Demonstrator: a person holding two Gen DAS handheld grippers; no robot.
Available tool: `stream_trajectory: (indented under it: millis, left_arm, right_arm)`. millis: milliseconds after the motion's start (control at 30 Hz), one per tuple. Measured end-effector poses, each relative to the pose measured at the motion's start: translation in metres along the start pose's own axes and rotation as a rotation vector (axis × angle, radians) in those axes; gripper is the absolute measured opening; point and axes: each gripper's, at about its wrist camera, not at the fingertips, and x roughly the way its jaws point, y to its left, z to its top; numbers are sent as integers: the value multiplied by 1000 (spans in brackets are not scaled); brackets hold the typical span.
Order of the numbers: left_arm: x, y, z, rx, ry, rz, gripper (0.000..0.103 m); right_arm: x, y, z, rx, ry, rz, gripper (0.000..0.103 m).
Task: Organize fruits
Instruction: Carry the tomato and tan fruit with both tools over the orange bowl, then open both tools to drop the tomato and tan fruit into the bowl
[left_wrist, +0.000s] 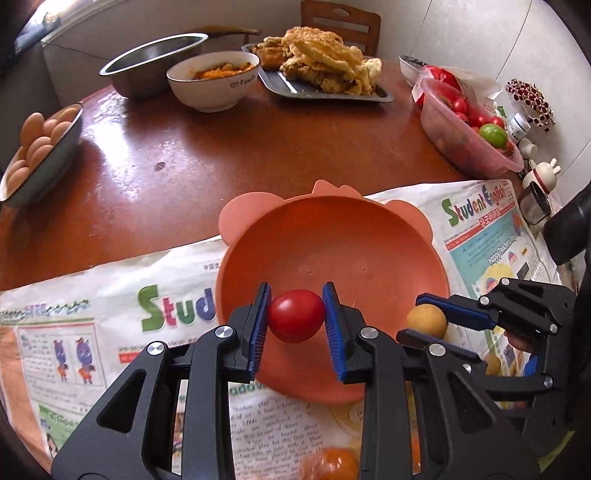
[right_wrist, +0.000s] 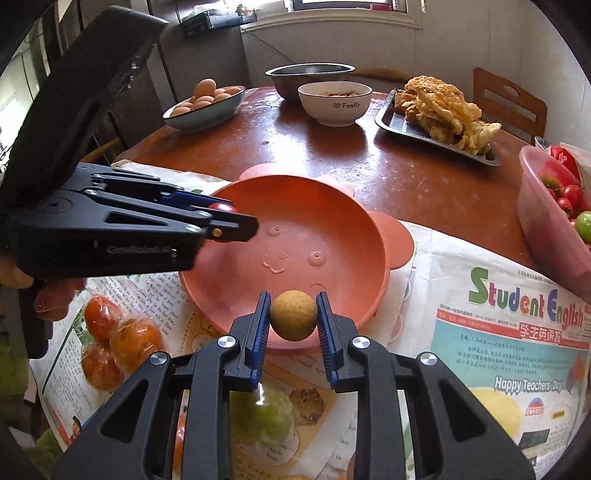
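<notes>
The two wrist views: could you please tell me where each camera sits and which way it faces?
Left wrist: on the left gripper, looking down along its fingers at the red tomato it grips above the orange bowl; the right gripper shows.
Right wrist: on the right gripper, facing its tan round fruit; the left gripper shows.
Shared: bowl, newspaper, both fruits.

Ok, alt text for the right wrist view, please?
The right gripper holds a small tan round fruit over the near rim of an empty pink bowl; the left gripper brings a red tomato from the left.
</notes>
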Motion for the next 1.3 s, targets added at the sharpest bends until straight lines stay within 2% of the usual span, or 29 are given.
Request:
stream_trajectory:
  millis: [533, 933, 967, 1000, 1033, 1167, 1300]
  left_arm:
    - [15, -1, 3, 3, 9, -4, 21]
    - [13, 0, 2, -2, 6, -10, 22]
    - [11, 0, 1, -3, 2, -11, 24]
    - [9, 1, 1, -6, -5, -13, 33]
    - [6, 2, 1, -8, -13, -12, 36]
    - [-7, 2, -1, -12, -39, -19, 36]
    - [-21, 3, -4, -14, -73, -1, 43]
  right_arm:
    - [13, -2, 6, -17, 31, 6, 25]
    - [9, 1, 5, -26, 24, 7, 39]
    - [8, 1, 4, -24, 21, 8, 39]
    - [6, 1, 4, -21, 17, 8, 40]
    - [5, 1, 4, -19, 13, 8, 43]
    - [-2, 1, 3, -9, -2, 0, 46]
    - [-13, 0, 0, 6, -23, -3, 51]
